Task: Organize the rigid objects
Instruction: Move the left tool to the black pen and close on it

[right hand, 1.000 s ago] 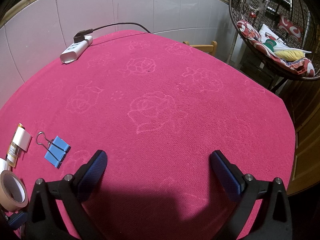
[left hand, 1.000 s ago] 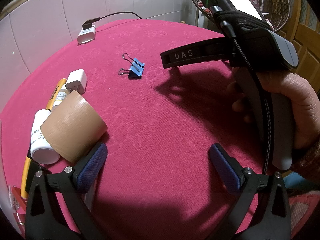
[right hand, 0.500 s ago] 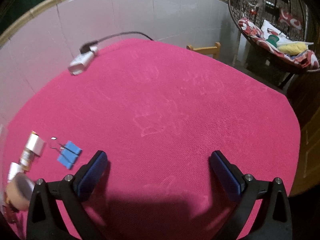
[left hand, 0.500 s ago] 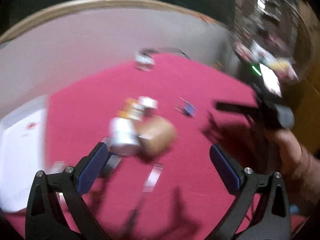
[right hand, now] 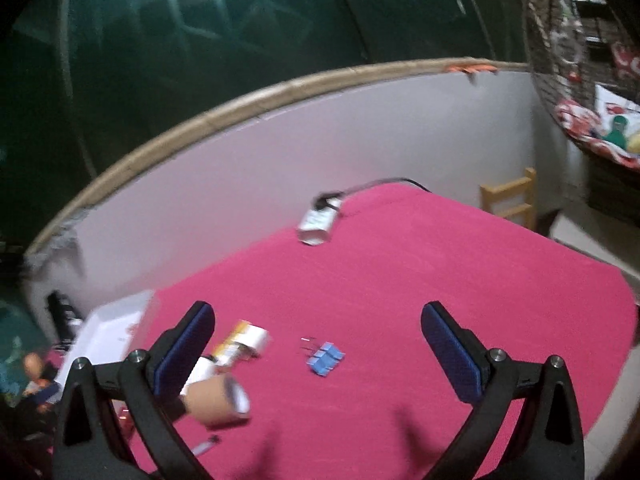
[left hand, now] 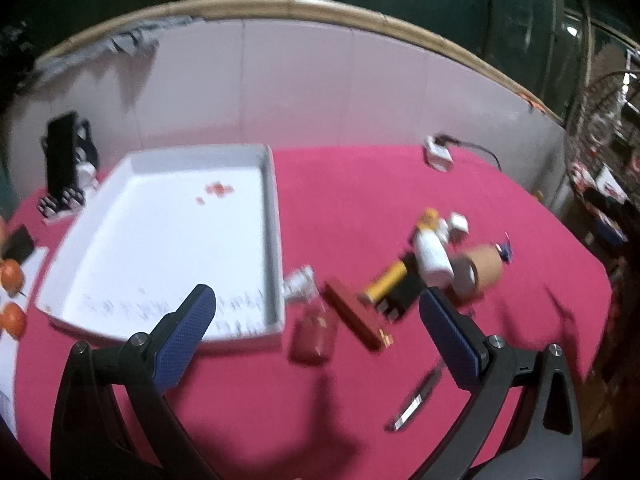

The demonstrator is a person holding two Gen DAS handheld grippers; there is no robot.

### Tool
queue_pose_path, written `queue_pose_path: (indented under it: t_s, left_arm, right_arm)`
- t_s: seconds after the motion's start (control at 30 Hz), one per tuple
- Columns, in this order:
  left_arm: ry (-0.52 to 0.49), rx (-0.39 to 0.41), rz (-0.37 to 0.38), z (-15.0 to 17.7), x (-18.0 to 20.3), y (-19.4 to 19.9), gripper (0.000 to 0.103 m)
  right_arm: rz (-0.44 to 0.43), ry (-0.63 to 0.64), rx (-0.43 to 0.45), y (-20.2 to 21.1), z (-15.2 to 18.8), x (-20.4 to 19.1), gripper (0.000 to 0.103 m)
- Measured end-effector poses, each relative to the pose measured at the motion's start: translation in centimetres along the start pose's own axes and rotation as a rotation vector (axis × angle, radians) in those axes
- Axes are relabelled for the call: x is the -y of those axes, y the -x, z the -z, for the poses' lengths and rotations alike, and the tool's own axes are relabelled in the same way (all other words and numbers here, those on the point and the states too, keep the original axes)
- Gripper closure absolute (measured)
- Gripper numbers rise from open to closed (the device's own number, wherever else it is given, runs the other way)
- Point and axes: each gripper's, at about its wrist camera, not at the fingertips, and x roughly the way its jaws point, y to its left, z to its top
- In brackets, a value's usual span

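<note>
A white tray lies on the red tablecloth at the left. Beside it sit a small glass bottle, a red flat bar, a yellow marker, a white bottle, a white charger cube, a tan tape roll and blue binder clips. My left gripper is open and empty, raised above the bottle. My right gripper is open and empty, raised above the clips. The tape roll lies near its left finger.
A white power adapter with a black cable lies at the table's far edge by the tiled wall. A black stand and oranges sit left of the tray. A small dark blade-like item lies near me. A wicker chair hangs right.
Both grippers have pulled back and risen, so the objects look smaller. The left view has swung left and now shows the white tray. Both grippers stay open.
</note>
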Motion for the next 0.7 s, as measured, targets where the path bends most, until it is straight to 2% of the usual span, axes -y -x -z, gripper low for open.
queue_pose_path:
  t_s: [0.13,0.23,0.27,0.3,0.37,0.47,0.67,0.7]
  left_arm:
    - [-0.077,-0.05,0.069,1.8,2.3,-0.8,0.001]
    - [-0.157,-0.087,0.089,3.0,4.3,-1.5,0.007]
    - [-0.176,-0.1,0.092,3.1,4.7,-2.0,0.01]
    - [-0.197,-0.115,0.101,3.6,5.2,-2.3,0.021]
    - [-0.229,-0.151,0.118,4.0,6.0,-3.0,0.03]
    - [-0.291,-0.185,0.133,4.5,7.3,-4.0,0.03]
    - [-0.37,-0.209,0.156,4.6,9.1,-5.4,0.03]
    - [-0.377,-0.217,0.155,4.6,9.3,-5.7,0.036]
  right_arm:
    - [-0.004,0.085,-0.041,-0.5,0.2,-1.2,0.0]
    - [-0.022,0.123,-0.052,-0.2,0.8,-1.6,0.0]
    - [-0.031,0.126,-0.055,0.0,0.9,-1.7,0.0]
    - [-0.044,0.122,-0.062,0.2,1.0,-1.7,0.0]
    - [-0.061,0.108,-0.078,0.0,1.2,-1.6,0.0]
    - [-0.094,0.088,-0.098,-0.3,1.5,-1.3,0.0]
    - [-0.137,0.136,-0.114,-0.3,2.0,-2.6,0.0]
    - [-0.15,0.145,-0.123,-0.4,2.1,-2.9,0.0]
